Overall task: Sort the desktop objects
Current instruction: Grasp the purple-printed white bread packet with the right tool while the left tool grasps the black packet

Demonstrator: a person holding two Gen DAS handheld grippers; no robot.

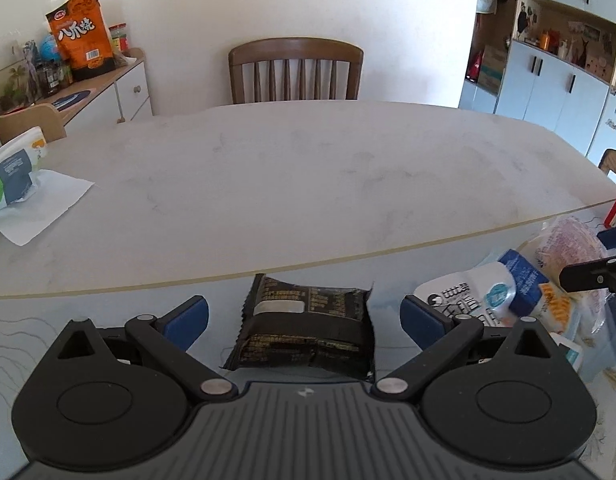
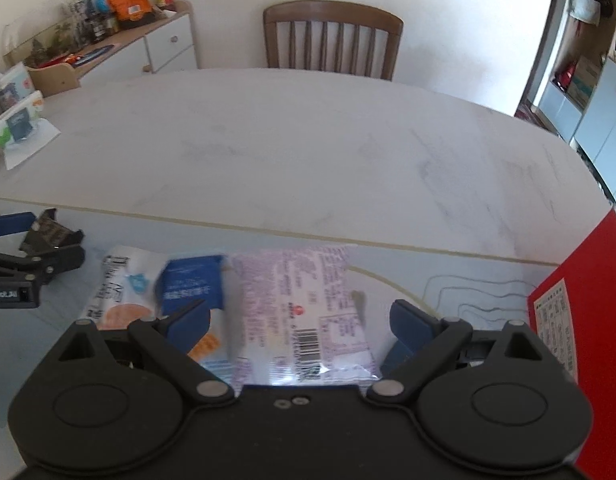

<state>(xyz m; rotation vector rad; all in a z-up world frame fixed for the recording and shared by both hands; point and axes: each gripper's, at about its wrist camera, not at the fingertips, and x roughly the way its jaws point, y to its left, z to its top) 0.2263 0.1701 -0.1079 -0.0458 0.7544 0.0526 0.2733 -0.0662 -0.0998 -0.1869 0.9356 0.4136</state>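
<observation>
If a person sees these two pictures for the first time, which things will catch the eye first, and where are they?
First comes the black snack packet, lying between the open fingers of the left gripper near the table's front edge. Next is the pale purple packet between the open fingers of the right gripper, with a blue carton beside it on the left and a red box at the right edge. Farther back, an orange snack bag stands on the sideboard, left of the wooden chair.

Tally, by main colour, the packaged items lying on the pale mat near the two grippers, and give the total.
Black: 1, black snack packet
White: 1, white pouch
Blue: 1, blue carton
Pink: 1, pink packet
Red: 1, red box
Total: 5
</observation>
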